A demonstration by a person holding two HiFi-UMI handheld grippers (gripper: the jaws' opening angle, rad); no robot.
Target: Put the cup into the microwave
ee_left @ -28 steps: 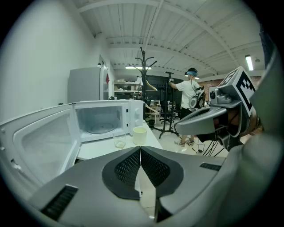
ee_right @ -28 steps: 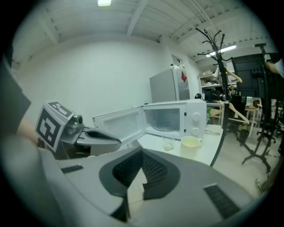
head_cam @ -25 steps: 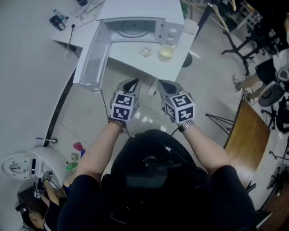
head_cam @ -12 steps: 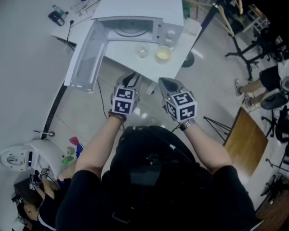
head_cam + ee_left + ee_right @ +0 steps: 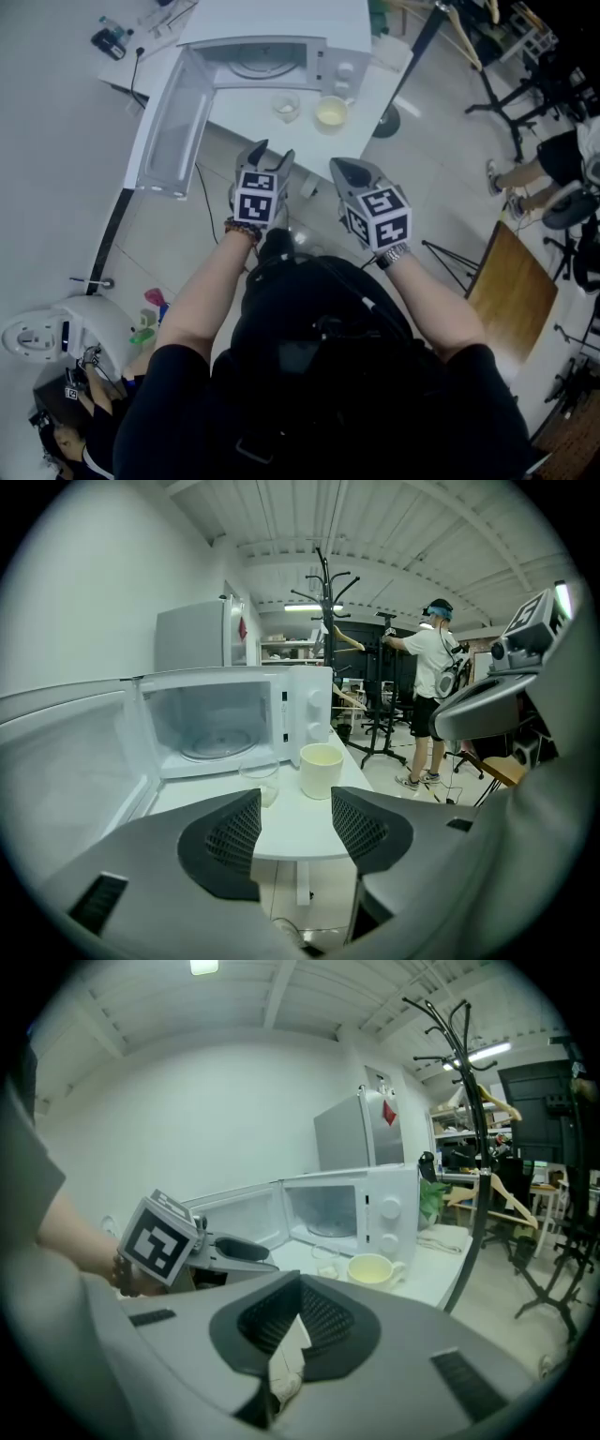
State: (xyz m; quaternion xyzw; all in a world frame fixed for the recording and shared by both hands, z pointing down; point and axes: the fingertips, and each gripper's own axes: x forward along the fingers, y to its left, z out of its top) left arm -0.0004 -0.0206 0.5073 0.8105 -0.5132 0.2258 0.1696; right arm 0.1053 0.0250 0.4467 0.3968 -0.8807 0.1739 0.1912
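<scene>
A white microwave stands on a white table, its door swung wide open to the left and its chamber empty. In front of it sit a clear glass cup and a cream mug. My left gripper hovers short of the table's front edge; its jaws are opening, with nothing between them. In the left gripper view the glass and mug show beyond the left gripper. My right gripper is shut and empty, level beside the left. The mug lies ahead of it.
A grey fridge stands behind the microwave. A coat rack and a standing person are beyond the table to the right. A wooden board leans at the right, and a white appliance sits on the floor at lower left.
Both grippers have come forward toward the table's front edge. The left gripper's jaws, shut a second ago, now stand apart. The right stays shut.
</scene>
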